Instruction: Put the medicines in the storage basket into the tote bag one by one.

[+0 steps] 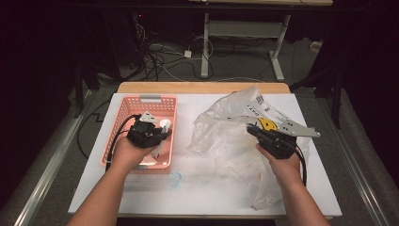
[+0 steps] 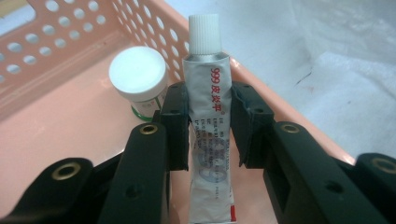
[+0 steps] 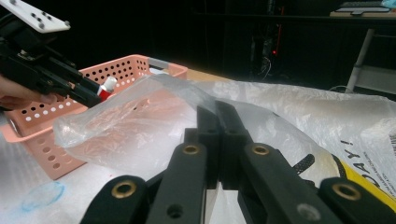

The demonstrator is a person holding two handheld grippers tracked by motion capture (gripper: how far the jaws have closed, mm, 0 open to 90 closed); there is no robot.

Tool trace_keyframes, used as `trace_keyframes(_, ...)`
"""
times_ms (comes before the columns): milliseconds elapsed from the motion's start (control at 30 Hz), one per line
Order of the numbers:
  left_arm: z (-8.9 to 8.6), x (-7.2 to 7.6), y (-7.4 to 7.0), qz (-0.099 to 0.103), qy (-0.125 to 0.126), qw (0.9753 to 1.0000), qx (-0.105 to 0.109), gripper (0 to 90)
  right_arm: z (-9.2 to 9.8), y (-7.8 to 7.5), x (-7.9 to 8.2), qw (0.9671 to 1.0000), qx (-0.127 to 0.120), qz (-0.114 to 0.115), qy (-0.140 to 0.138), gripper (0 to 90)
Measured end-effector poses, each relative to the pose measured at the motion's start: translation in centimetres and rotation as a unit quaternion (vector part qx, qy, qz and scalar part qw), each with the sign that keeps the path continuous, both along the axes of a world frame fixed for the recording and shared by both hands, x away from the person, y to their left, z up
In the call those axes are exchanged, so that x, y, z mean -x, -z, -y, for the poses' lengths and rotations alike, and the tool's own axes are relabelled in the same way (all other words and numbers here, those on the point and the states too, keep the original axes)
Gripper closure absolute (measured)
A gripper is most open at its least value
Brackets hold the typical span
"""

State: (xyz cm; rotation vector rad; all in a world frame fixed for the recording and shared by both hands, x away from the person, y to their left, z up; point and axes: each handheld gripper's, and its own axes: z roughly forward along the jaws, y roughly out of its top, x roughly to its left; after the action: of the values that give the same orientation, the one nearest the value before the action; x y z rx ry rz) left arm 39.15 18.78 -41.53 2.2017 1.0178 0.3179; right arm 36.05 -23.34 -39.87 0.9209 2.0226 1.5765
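Fingers first, high view: left gripper [image 1: 160,133] over the pink perforated plastic basket [image 1: 123,111], closed on a slim tube; right gripper [image 1: 252,130] pinched shut on the crinkled clear plastic bag [image 1: 226,141] spread across the white table [image 1: 197,193].

Left gripper view: black pads [image 2: 176,122] clamped flat against both sides of the soft white ointment tube [image 2: 209,126], ribbed white cap upward, red print down its face. Just behind, inside the basket, a small round jar with a smooth white lid [image 2: 138,77].

Right gripper view: black jaws closed tight, thin glossy film of the bag caught between (grip on a fold, not much material). Beyond, the left gripper and tube over the basket.

Likely risks: squeezable tube denting or slipping sideways if released from height, knocking the jar; slick film sliding free and the bag collapsing.
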Motion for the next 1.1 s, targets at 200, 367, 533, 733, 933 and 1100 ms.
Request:
trace_keyframes(200, -0.8, 1.1, -0.7, 0.024, -0.003, 0.9991, 0.035, 67.7, 0.0, 0.0, 0.0, 1.0, 0.0, 0.0, 0.001, 90.0)
trace_keyframes(367, -1.2, 2.3, -0.9, 0.041, -0.009, 0.9973, 0.06, 67.7, 0.0, 0.0, 0.0, 1.0, 0.001, 0.001, 0.001, 90.0)
trace_keyframes(533, -1.4, 3.8, -1.1, 0.06, -0.013, 0.9953, 0.075, 67.7, 0.0, 0.0, 0.1, 1.0, 0.002, 0.0, 0.003, 90.0)
trace_keyframes(733, -1.6, 5.2, -1.3, 0.083, -0.02, 0.9918, 0.095, 67.7, -0.1, 0.0, 0.2, 1.0, 0.006, 0.002, 0.002, 90.0)
trace_keyframes(933, -1.5, 6.1, -1.0, 0.1, -0.016, 0.9881, 0.115, 67.7, -0.3, 0.1, 0.3, 0.9999, 0.013, 0.003, 0.001, 90.0)
trace_keyframes(1100, -2.0, 6.7, -1.4, 0.11, -0.013, 0.9848, 0.133, 67.7, -0.4, 0.1, 0.4, 0.9998, 0.017, 0.004, 0.001, 90.0)
